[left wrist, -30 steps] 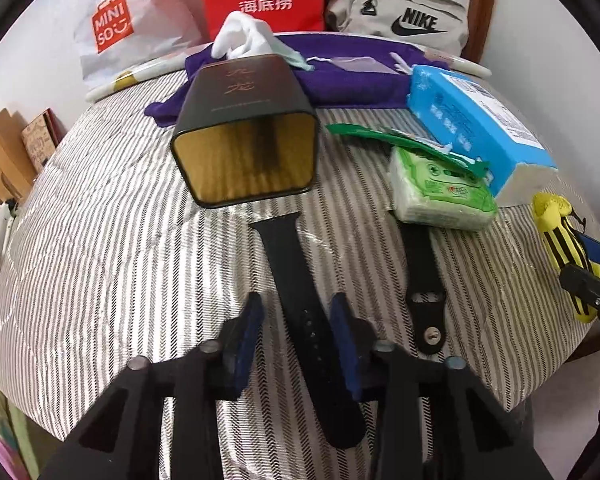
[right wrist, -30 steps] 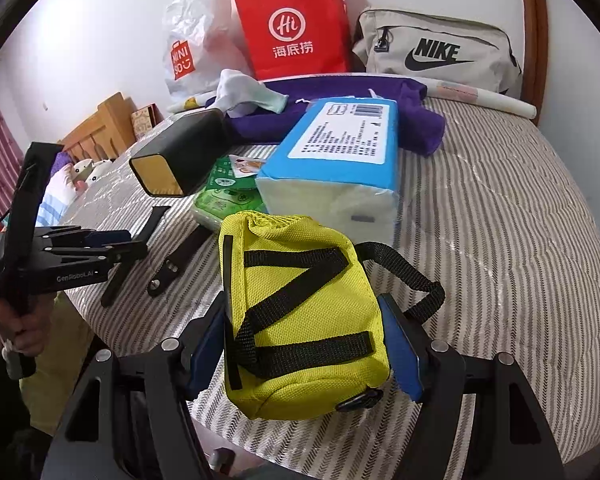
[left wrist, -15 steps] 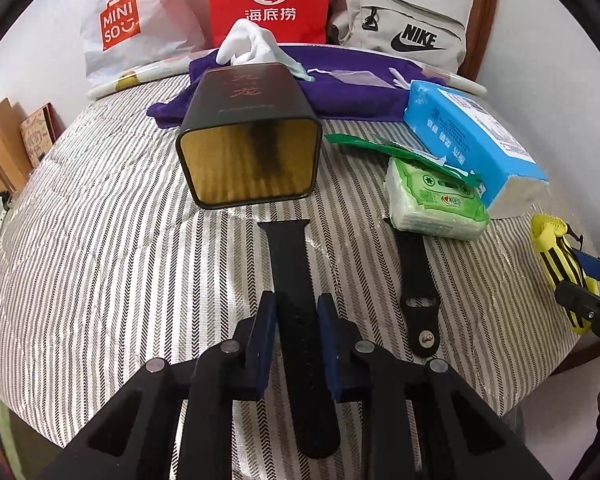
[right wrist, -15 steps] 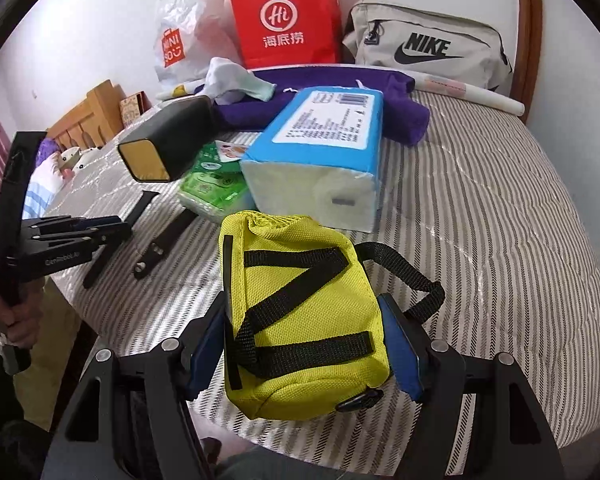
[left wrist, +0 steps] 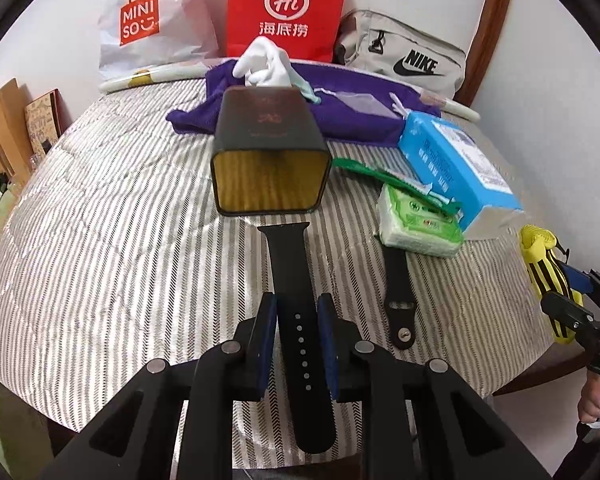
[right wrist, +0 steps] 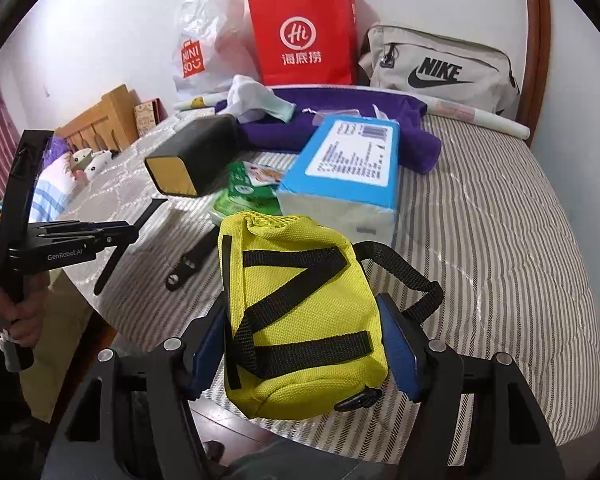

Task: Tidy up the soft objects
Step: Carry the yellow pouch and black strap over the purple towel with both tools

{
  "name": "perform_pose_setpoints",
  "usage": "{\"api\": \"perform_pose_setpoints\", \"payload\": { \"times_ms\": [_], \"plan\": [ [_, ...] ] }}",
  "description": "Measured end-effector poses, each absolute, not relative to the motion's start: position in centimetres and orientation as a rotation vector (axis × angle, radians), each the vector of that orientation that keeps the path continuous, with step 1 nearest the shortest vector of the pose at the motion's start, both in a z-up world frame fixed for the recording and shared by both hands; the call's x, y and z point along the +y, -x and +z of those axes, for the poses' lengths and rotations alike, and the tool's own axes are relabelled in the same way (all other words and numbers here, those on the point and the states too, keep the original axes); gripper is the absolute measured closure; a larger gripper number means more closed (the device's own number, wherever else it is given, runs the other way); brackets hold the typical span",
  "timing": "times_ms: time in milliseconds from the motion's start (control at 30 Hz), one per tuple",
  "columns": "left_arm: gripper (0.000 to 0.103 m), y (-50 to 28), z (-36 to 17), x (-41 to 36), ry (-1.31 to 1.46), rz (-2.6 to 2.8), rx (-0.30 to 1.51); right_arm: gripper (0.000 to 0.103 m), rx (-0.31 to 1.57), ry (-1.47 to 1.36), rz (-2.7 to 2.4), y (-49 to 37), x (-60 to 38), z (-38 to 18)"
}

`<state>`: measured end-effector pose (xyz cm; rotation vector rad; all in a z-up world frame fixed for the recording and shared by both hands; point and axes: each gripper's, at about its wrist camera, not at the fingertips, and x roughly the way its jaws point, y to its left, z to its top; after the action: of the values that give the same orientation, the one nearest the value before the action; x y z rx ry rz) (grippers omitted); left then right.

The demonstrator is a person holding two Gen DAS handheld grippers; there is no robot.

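Two grips: strap (left wrist: 296,320) and pouch (right wrist: 300,320) each sit between jaws.

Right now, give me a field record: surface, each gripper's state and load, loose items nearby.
surface: striped bedcover
left gripper: shut on the holed watch strap, strap tip pointing at the black tin box
right gripper: shut on the yellow pouch, held over the bed edge
loose: buckle strap, green wipes pack, blue tissue pack
back row: purple cloth, Miniso bag, red paper bag, Nike bag
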<state>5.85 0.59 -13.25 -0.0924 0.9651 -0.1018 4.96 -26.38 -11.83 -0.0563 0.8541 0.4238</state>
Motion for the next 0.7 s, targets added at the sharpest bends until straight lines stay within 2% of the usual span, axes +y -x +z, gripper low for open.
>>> {"api": "perform_pose_setpoints", "payload": {
  "times_ms": [700],
  "plan": [
    [0.083,-9.1,-6.7,1.9,0.088,-0.099,0.879,0.034,0.777,0.068,0.396,-8.7,-26.3,-6.7]
  ]
}}
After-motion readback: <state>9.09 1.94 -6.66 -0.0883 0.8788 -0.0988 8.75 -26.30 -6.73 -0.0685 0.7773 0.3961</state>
